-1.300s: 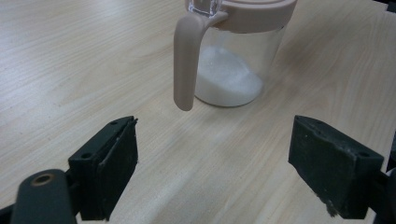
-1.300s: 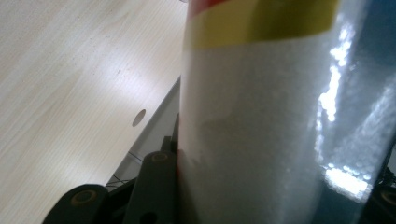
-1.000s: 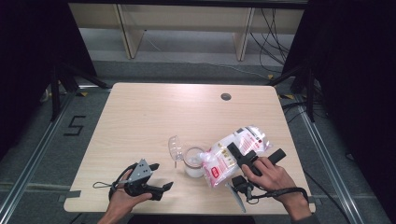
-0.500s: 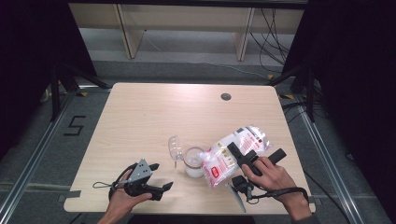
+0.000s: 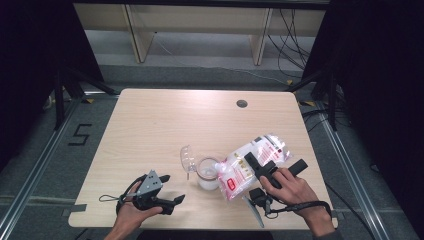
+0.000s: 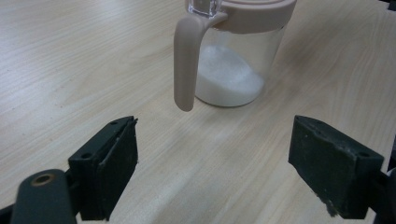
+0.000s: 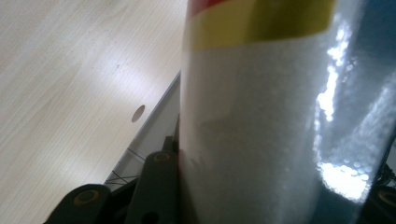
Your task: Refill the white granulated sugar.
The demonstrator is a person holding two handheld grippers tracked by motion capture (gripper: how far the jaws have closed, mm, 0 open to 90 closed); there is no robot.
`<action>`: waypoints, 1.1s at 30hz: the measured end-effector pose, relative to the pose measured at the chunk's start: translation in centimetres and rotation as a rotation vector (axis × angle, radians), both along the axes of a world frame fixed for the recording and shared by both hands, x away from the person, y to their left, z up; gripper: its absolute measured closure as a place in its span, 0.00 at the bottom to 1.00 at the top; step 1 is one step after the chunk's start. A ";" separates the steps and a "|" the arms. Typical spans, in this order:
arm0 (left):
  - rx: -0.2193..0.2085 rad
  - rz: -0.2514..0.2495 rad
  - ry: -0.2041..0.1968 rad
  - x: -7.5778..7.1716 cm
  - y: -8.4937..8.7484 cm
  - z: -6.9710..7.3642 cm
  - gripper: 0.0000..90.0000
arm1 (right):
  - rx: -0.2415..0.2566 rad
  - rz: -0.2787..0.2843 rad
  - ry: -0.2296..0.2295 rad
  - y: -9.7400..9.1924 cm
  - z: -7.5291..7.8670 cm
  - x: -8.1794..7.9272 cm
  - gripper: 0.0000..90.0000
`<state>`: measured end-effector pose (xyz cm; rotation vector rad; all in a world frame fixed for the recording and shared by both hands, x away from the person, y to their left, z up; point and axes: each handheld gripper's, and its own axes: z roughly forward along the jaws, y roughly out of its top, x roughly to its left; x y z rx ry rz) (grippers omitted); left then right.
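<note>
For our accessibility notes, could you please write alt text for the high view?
On a light wooden table, the right gripper holds a clear bag of white granules tilted over an open jar partly filled with white powder. The left gripper, open, rests near the table's front edge, to the left of the jar.

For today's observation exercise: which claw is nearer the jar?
Right. The right claw grips the bag tipped against the jar; the left claw rests open, apart from it.

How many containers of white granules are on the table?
2: a lidded jar near the table's front edge, partly filled, and a plastic bag tilted over it, clamped in the right hand-held gripper.
</note>
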<state>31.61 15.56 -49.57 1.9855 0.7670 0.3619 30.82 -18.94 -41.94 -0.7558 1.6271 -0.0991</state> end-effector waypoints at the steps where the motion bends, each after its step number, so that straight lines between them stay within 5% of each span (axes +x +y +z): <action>1: 0.000 0.001 0.001 0.0 0.0 0.0 0.17 | -0.003 0.000 0.002 0.0 0.0 0.0 0.79; 3: -0.040 0.006 0.007 -0.1 -0.3 -0.1 0.17 | -0.002 -0.002 -0.002 0.0 0.0 0.0 0.79; 5: 0.001 -0.003 0.000 0.0 0.0 0.0 0.17 | -0.006 -0.011 0.007 0.0 0.1 0.0 0.79; 7: -0.036 0.005 0.008 -0.1 -0.2 -0.1 0.17 | -0.012 -0.013 0.003 0.1 0.1 0.0 0.79; 33: -0.022 -0.009 -0.007 -0.1 -0.2 0.0 0.17 | -0.022 -0.013 0.010 0.0 0.2 0.0 0.79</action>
